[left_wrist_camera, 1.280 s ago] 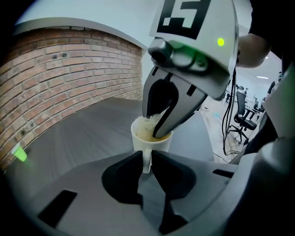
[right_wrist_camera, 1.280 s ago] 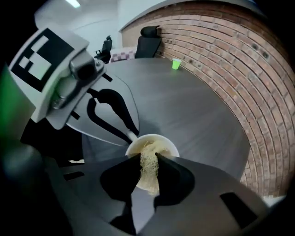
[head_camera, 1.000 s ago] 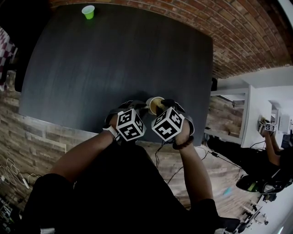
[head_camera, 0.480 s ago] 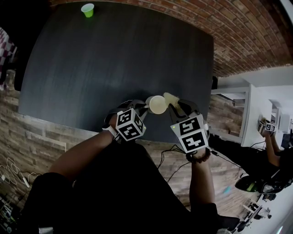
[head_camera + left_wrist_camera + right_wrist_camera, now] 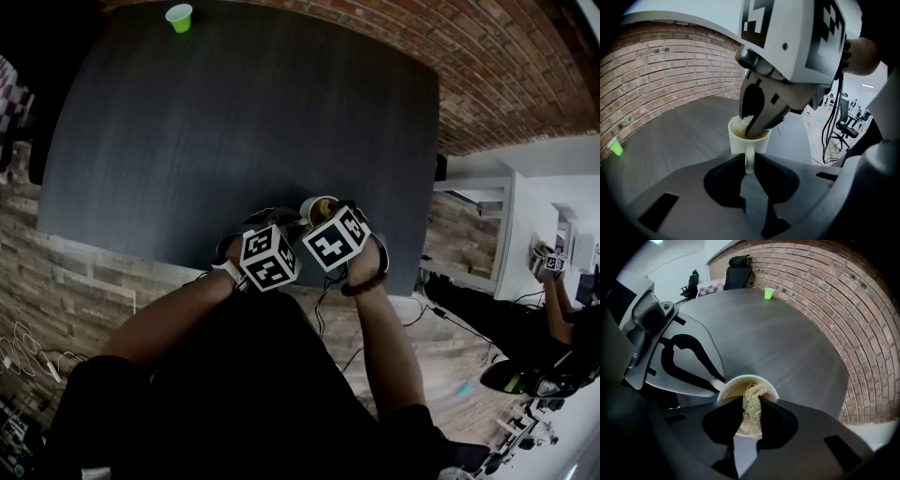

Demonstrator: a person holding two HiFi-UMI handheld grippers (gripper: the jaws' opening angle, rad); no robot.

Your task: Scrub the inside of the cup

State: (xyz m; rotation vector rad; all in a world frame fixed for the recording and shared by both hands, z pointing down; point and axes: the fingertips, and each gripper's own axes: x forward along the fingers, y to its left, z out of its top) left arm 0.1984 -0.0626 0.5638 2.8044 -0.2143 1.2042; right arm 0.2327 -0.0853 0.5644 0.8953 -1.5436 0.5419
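Left jaws: the left gripper is clamping its jaws shut on the handle of the cup, with one jaw pressing on each side of it.
Right jaws: the right gripper is pinching a pale, stringy scrubber between its closed jaws, and the tuft is sticking out past the tips.
Scrubber: it is dipping over the rim into the cup's mouth, on the side nearest the right gripper.
Cup: the white cup is staying upright between the two grippers, and its inside is showing yellowish-brown. It is sitting low over the tabletop, near the edge closest to the person. Whether its base is touching the surface cannot be told.
Grippers: the right gripper is tilting down over the cup from above. In the head view the two marker cubes are sitting side by side, nearly touching.
Tabletop: the dark grey, wood-grained surface is stretching away from the person.
Green cup: a small green cup is standing at the far corner, well apart from the grippers.
Surroundings: a brick wall is running along one side of the tabletop, and a dark chair is standing at the far end.
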